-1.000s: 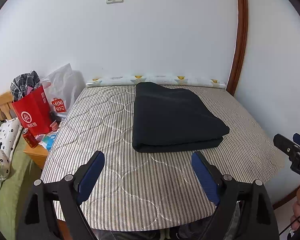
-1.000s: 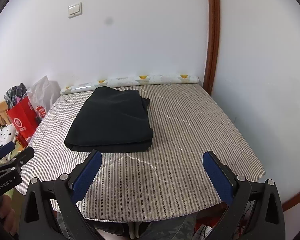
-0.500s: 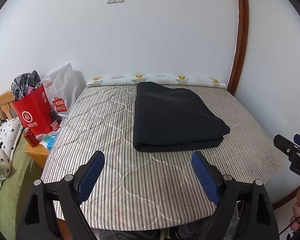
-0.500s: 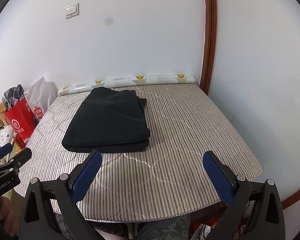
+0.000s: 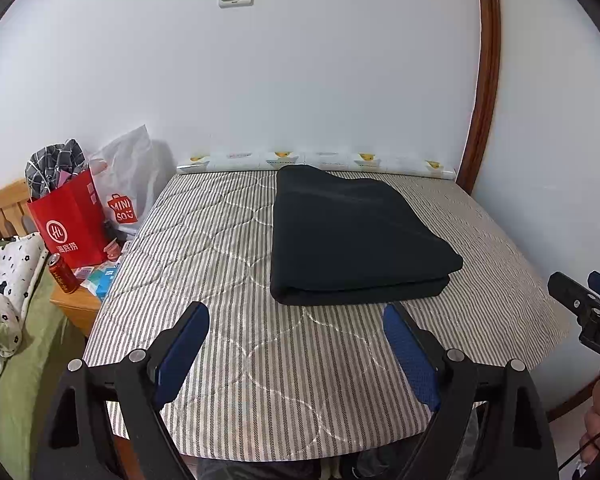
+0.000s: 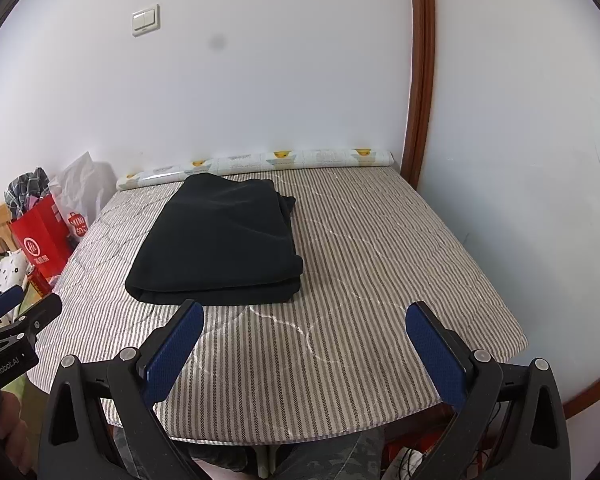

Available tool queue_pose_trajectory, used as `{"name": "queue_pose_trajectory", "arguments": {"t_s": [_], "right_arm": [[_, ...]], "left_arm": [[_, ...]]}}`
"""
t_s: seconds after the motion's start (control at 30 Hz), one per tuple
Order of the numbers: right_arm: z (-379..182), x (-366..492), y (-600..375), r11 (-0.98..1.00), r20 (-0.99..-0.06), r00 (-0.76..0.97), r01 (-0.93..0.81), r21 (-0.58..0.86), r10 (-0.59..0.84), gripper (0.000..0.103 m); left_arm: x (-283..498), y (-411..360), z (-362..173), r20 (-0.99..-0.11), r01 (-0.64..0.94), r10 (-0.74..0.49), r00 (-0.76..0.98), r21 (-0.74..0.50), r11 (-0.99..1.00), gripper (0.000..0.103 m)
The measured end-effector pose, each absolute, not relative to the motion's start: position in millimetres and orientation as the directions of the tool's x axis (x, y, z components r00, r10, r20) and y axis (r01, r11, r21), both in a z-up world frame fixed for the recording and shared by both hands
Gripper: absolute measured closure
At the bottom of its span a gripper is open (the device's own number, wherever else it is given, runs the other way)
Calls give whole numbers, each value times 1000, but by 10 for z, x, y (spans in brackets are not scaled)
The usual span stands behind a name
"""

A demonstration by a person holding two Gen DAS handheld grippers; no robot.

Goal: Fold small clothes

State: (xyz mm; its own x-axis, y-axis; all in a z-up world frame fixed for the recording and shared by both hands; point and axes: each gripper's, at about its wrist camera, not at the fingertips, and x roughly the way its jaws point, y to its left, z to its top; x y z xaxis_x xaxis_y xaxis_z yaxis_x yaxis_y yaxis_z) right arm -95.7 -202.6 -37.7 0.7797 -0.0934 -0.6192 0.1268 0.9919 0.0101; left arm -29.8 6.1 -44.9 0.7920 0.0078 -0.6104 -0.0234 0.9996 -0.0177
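Observation:
A black garment (image 5: 352,236) (image 6: 220,242) lies folded into a thick rectangle on the striped quilted mattress (image 5: 228,264) (image 6: 372,264), toward its far half. My left gripper (image 5: 296,320) hovers over the near edge of the mattress, short of the garment, jaws wide open and empty. My right gripper (image 6: 304,316) hangs likewise at the near edge, to the right of the garment's front fold, open with nothing between its blue pads (image 6: 432,352). Each gripper shows at the edge of the other's view.
A white wall and a patterned roll (image 6: 260,162) bound the far edge; a brown door frame (image 6: 420,80) stands at the right. Left of the mattress are a red bag (image 5: 70,220), a white plastic bag (image 5: 128,184), a can (image 5: 62,272) on a wooden stand, and piled clothes (image 5: 4,292).

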Motion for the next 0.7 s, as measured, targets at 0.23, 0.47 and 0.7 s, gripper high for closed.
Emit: {"name": "queue_pose_trajectory", "arguments": {"t_s": [0.23,0.47,0.7], "right_arm": [[-386,-947,-2004,992,-623,777,123,7,-92,3],[-387,-960,-1989,992,-620,779,128,9,-95,3],[-393,-953,-1975,993,-620,780,114,8,-84,3]], "left_arm": [[-301,94,-452,-614,-29,8,789,-23,999,15],[-310,84,-453,-610,-24,5,792,-23,999,15],[-325,117,-447,-607,-32,8,795,-28,999,15]]}}
